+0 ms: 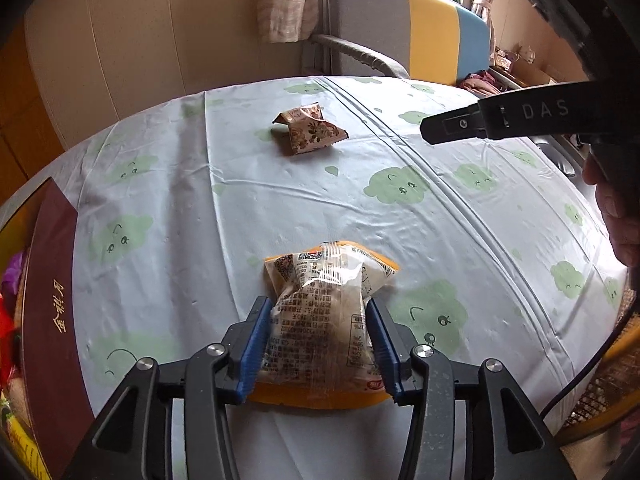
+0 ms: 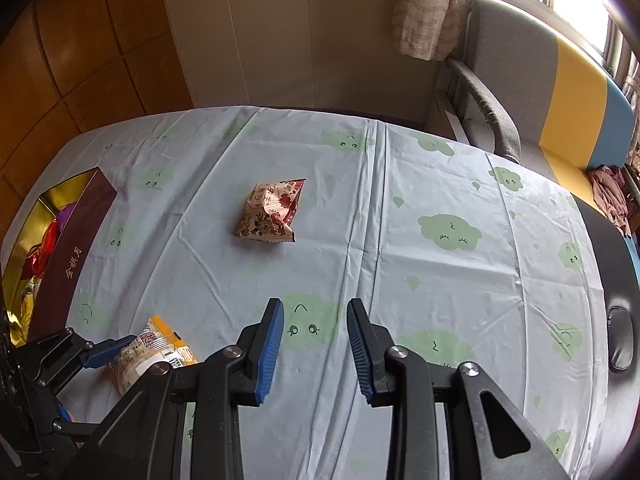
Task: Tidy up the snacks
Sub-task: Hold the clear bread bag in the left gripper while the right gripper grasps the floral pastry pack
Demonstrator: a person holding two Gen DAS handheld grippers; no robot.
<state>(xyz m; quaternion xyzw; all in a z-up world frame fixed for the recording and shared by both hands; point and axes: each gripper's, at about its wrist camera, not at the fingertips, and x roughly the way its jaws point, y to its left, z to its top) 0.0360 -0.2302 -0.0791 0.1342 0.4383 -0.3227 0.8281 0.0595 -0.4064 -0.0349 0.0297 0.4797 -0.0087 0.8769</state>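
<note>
Two snack packets lay on the tablecloth (image 2: 400, 240), pale blue with green cloud faces; one, a clear-and-orange snack packet (image 1: 324, 320), sat near the front edge, and the other, a folded brown patterned packet (image 1: 310, 130), lay farther back toward the sofa (image 1: 400, 28), well apart from the first, with only bare cloth between the two; one dark red box (image 1: 52, 320) with gold lettering stood open at the cloth's left edge, just left of the orange packet, with bright wrappers inside that were too cramped to count; the left gripper (image 1: 320, 316) straddled the orange packet, its blue pads (image 1: 254, 344) close along the packet's sides, though whether they pressed on it or had let go could not be told; the right gripper (image 2: 316, 320) hung above bare cloth to the right of that packet, its jaws parted a modest way with nothing between them; in the left wrist view its black body crossed in front of the cloth's right side, a hand (image 1: 620, 216) behind it; one striped grey, yellow and blue sofa stood beyond the table.
</note>
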